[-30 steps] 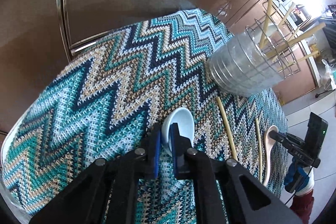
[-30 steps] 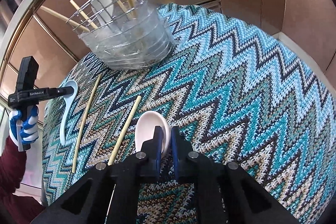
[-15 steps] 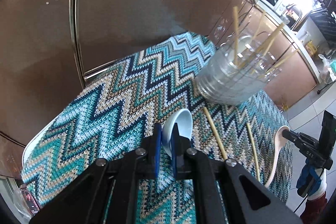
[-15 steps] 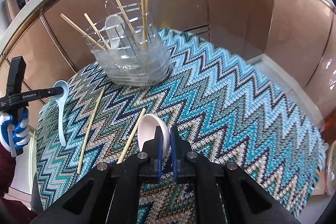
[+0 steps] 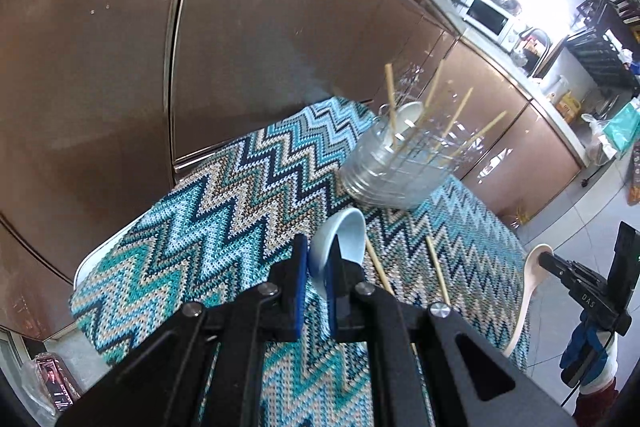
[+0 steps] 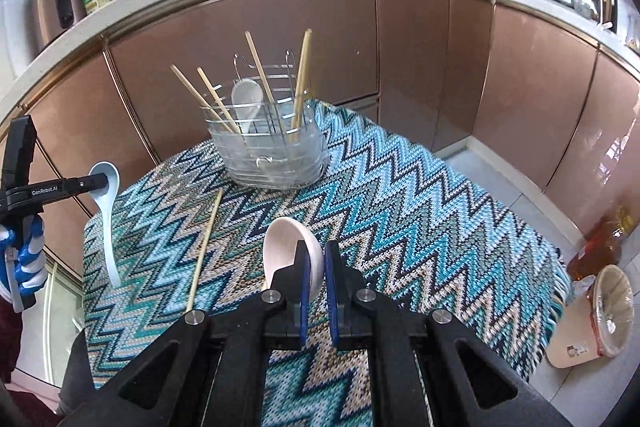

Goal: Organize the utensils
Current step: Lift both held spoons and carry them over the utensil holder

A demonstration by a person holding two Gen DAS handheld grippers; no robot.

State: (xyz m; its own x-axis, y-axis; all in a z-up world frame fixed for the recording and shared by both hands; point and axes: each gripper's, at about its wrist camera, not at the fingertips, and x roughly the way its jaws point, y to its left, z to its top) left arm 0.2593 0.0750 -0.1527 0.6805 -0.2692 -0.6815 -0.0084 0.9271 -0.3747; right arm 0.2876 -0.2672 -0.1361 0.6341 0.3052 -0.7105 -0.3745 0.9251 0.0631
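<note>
My left gripper (image 5: 316,263) is shut on a pale blue soup spoon (image 5: 344,235) and holds it in the air above the zigzag cloth; it also shows in the right wrist view (image 6: 105,215). My right gripper (image 6: 316,267) is shut on a cream soup spoon (image 6: 288,247), lifted over the cloth; it shows in the left wrist view (image 5: 528,299). The clear utensil holder with a wire rack (image 6: 272,147) stands at the far side and holds several chopsticks and a white spoon (image 6: 246,99). Two loose chopsticks (image 5: 438,275) lie on the cloth; only one shows in the right wrist view (image 6: 206,247).
The table under the teal zigzag cloth (image 6: 420,227) is ringed by brown cabinet doors (image 6: 420,47). A bin with a plastic liner (image 6: 600,311) and an amber bottle (image 6: 596,247) stand on the floor at the right. Pans and a microwave sit on the counter.
Both grippers have risen and tilted up with their spoons, so the table looks farther off and more of the cabinets and counter shows.
</note>
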